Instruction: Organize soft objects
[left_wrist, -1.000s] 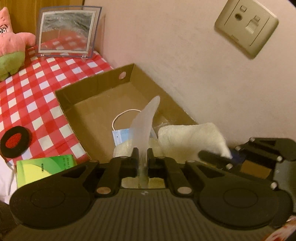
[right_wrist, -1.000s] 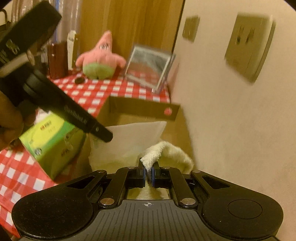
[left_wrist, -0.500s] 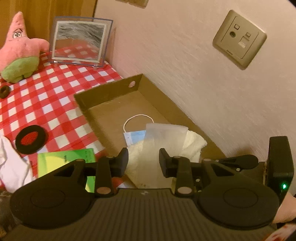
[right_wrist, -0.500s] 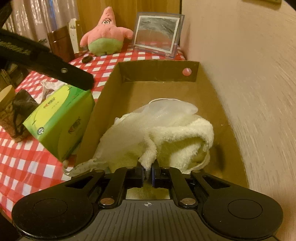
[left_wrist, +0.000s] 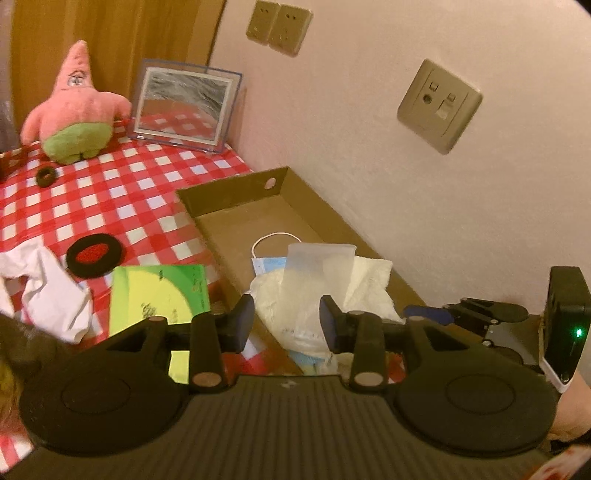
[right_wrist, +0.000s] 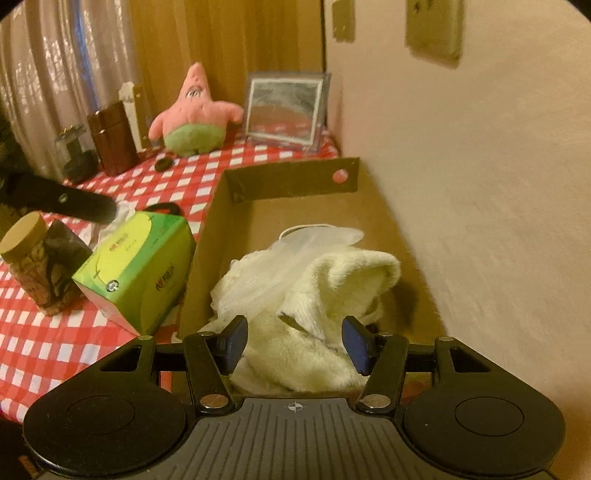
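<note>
Left wrist view: the left gripper is seen with its jaws spread wide and nothing held between them; beyond its fingertips a cardboard box is set against the pink wall; inside the box a cream towel is heaped at the near end, a translucent plastic bag is draped over it, and a blue face mask with a white ear loop is tucked just behind. Right wrist view: the right gripper is likewise held wide apart, empty, its fingertips flanking the towel without gripping it; the bag is seen lying on the far side of the towel; a green tissue box is stood just beside the box's left wall on the red checked tablecloth; a pink starfish plush and a small mirror are placed at the table's far end, well apart from the cardboard box; a white cloth and a black-and-red round pad are left lying on the tablecloth.
</note>
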